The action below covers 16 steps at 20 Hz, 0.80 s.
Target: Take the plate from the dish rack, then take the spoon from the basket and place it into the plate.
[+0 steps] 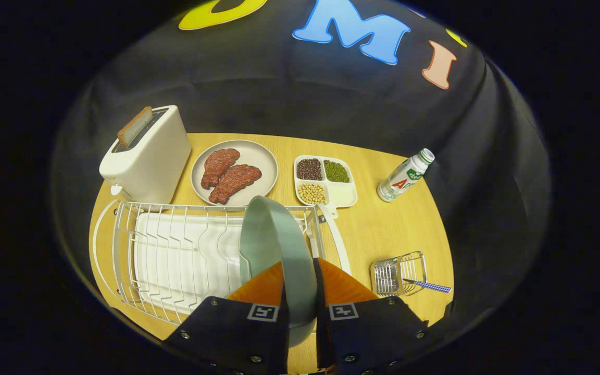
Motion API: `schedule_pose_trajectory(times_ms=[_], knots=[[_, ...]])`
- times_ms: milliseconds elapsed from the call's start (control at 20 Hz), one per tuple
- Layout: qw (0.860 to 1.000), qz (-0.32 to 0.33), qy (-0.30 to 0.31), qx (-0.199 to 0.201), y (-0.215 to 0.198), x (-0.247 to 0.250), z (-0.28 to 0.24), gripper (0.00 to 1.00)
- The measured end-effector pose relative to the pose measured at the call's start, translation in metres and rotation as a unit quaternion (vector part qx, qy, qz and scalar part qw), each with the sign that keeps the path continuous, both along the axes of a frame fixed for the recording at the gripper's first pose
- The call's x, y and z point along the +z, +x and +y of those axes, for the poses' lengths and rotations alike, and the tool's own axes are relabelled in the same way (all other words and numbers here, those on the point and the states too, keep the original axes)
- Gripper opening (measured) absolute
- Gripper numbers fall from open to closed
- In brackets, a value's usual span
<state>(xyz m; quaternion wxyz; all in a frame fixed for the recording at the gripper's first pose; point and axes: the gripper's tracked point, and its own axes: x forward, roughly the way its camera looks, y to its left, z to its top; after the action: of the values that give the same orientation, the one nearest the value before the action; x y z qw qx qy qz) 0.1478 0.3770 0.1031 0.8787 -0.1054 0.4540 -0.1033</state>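
Two fingers of the gripper (300, 291) rise from the bottom centre of the frame, pinched onto the rim of a pale green plate (274, 250) held on edge between them. It stands upright over the right end of the white dish rack (175, 255), apparently lifted clear, though the slots beneath are hidden. Lower right, the spoon (427, 285) with its checked handle pokes from the wire basket (398, 274) on the wooden table (383, 229).

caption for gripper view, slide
Claw shut on green plate over dish rack; spoon in basket.
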Motion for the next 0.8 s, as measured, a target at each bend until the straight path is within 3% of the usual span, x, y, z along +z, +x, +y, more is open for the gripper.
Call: schedule_pose_trajectory(times_ms=[250, 550, 800], knots=[[0.997, -0.039, -0.061, 0.022, 0.016, 0.039, 0.004, 0.21], [0.998, -0.048, -0.024, 0.034, 0.014, 0.062, -0.005, 0.21], [0.997, -0.043, 0.036, 0.055, -0.022, 0.080, -0.025, 0.21]])
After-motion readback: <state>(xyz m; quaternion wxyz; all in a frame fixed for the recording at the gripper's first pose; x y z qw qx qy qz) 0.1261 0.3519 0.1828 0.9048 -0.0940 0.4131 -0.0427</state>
